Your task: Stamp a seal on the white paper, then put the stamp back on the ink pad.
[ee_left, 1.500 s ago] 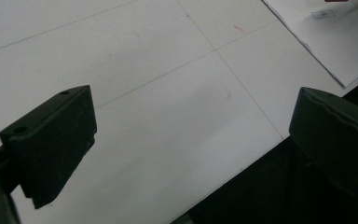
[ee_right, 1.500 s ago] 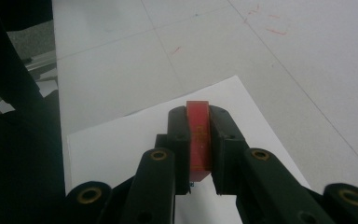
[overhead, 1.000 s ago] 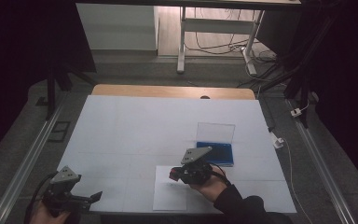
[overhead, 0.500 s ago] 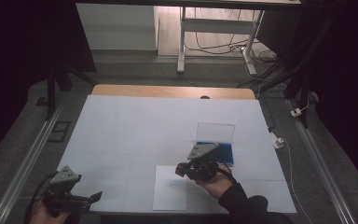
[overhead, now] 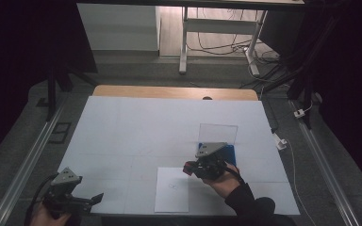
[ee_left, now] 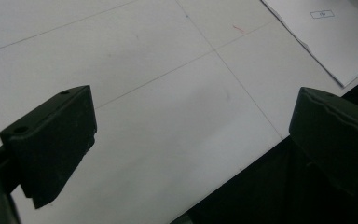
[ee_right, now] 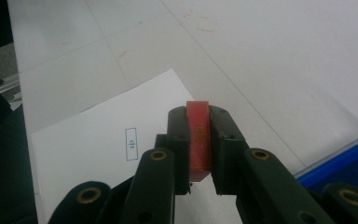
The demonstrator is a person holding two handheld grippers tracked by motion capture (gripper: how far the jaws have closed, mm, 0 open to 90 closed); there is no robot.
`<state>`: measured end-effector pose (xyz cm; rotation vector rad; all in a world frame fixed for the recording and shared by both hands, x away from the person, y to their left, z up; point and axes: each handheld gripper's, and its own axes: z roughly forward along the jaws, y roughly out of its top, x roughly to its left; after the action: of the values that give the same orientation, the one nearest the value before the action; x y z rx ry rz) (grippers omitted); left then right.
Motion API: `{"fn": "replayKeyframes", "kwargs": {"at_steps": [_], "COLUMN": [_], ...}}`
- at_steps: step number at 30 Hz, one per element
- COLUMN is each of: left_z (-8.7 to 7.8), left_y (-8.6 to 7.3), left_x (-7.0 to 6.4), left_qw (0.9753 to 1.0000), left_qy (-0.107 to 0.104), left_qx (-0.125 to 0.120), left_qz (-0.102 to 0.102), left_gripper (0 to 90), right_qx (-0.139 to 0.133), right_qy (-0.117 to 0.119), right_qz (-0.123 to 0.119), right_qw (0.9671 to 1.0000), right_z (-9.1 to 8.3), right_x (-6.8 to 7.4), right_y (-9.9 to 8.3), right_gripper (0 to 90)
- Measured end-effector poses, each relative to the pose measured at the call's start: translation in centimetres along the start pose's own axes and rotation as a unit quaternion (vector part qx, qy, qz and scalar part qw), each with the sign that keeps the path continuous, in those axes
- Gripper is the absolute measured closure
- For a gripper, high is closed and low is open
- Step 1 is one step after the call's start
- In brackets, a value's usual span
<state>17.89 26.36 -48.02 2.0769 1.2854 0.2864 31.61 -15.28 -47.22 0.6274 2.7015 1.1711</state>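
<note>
Right claw: clamped on small red block, held above white paper sheet on bench. Just beyond: blue tray with clear upright lid, contents hidden. Left claw: spread wide, empty, over bench's near edge.
</note>
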Motion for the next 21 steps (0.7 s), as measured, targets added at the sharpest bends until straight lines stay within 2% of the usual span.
{"fn": "replayKeyframes", "kwargs": {"at_steps": [17, 21], "left_z": [0.0, 0.0], "left_y": [0.0, 0.0], "left_x": [0.0, 0.0], "left_qw": [1.0000, 1.0000], "left_qy": [0.000, -0.001], "left_qx": [0.001, -0.001], "left_qz": [0.001, 0.000], "left_gripper": [1.2, 1.2], "right_qx": [-0.006, -0.008], "right_qy": [-0.031, -0.042], "right_qz": [0.014, 0.025], "right_qw": [0.9994, 0.9988], "right_z": [-1.5, -2.0], "right_x": [-1.9, -2.6], "right_y": [-0.7, -0.9], "right_gripper": [80.1, 80.1]}}
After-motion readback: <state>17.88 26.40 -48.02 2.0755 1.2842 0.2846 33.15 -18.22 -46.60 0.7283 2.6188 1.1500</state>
